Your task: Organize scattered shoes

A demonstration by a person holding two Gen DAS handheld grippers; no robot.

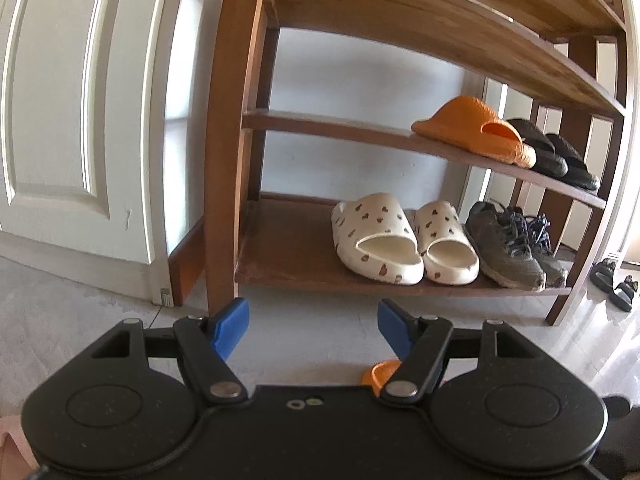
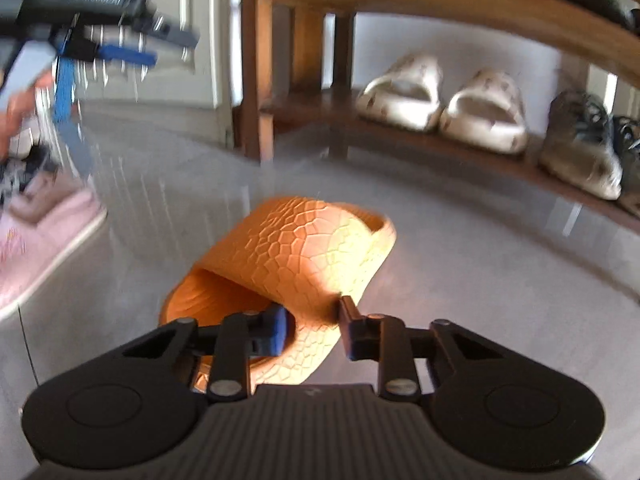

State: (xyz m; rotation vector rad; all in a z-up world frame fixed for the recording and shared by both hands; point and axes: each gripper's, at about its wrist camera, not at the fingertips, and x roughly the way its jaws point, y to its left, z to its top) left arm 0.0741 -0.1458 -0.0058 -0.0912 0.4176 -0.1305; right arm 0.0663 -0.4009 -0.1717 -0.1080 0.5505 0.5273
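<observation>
Right tongs (image 2: 312, 320): clamped on the strap of the orange slide (image 2: 296, 256), which sat on the floor right in front of them, pads pressing either side.
Left tongs (image 1: 312, 320): wide open, nothing between them.
Shoe rack (image 1: 236, 120): straight ahead of the left tongs.
Matching orange slide (image 1: 474, 130): on the middle shelf, up and right of the left tongs.
Cream slides (image 1: 404, 238): bottom shelf, beside the grey sneakers (image 1: 508, 248).

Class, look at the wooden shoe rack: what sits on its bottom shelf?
On the bottom shelf: a pair of cream heart-print slides and, to their right, grey lace-up sneakers. The nearer sneaker largely covers the second.
</observation>
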